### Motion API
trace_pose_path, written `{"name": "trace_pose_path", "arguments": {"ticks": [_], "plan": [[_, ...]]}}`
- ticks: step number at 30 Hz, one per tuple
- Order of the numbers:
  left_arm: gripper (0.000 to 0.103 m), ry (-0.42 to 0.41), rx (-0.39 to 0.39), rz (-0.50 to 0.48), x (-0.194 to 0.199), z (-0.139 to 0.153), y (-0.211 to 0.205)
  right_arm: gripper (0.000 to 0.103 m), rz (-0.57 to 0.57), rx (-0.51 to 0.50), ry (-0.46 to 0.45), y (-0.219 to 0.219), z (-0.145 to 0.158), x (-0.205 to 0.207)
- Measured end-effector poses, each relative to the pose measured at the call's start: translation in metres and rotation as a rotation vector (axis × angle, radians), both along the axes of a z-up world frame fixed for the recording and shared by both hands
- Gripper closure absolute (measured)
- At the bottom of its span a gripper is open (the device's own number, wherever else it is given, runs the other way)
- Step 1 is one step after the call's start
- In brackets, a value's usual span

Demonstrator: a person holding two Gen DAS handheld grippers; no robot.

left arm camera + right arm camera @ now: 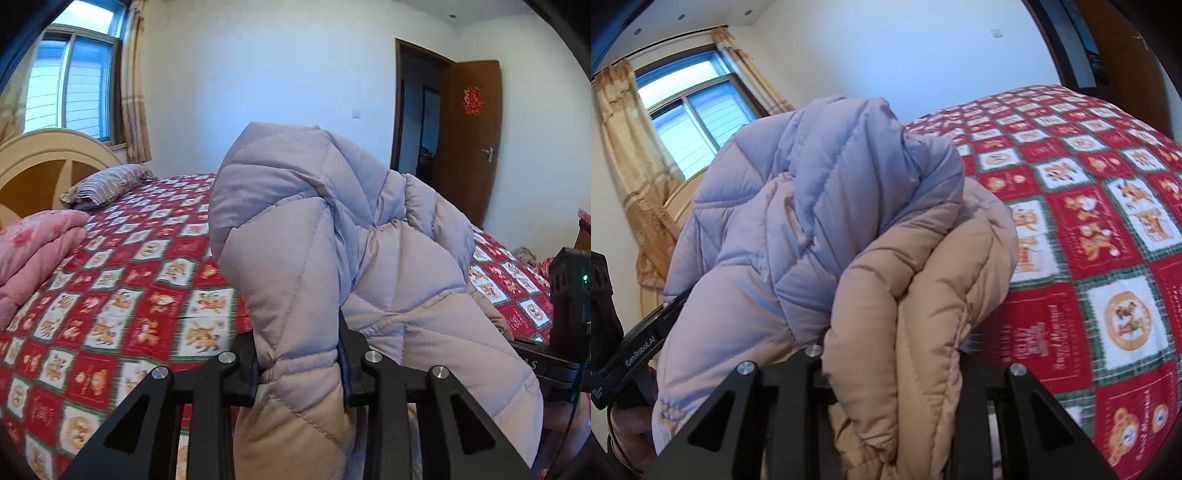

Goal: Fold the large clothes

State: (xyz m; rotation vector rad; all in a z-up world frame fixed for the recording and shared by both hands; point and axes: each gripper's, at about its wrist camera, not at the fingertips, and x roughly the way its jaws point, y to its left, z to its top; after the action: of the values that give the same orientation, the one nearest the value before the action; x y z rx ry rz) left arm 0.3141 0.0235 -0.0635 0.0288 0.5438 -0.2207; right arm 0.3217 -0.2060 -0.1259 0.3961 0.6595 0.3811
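A pale beige quilted puffer jacket (332, 236) is bunched up and lifted above the bed. My left gripper (301, 354) is shut on a thick fold of it, padding bulging between the black fingers (345, 354). In the right wrist view the same jacket (820, 206) fills the middle, and my right gripper (894, 354) is shut on a rolled tan fold of it; its fingertips are buried in the cloth. The right gripper's body (569, 306) shows at the right edge of the left view, and the left gripper's body (635, 358) at the left edge of the right view.
The bed carries a red, white and green patterned quilt (122, 295). A folded pink blanket (33, 251) and a striped pillow (107, 184) lie by the wooden headboard (40, 162). A curtained window (70, 81) is behind it; an open brown door (469, 140) stands at the right.
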Motion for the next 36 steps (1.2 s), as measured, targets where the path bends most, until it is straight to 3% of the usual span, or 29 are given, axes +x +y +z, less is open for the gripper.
{"name": "trace_pose_path", "arguments": {"ticks": [20, 36], "plan": [[0.071, -0.006, -0.02, 0.174, -0.03, -0.001, 0.119, 0.074, 0.207, -0.059, -0.022, 0.123, 0.019, 0.015], [0.072, 0.033, -0.06, 0.229, -0.029, -0.023, 0.158, 0.074, 0.274, -0.132, -0.001, 0.174, 0.017, 0.024]]}}
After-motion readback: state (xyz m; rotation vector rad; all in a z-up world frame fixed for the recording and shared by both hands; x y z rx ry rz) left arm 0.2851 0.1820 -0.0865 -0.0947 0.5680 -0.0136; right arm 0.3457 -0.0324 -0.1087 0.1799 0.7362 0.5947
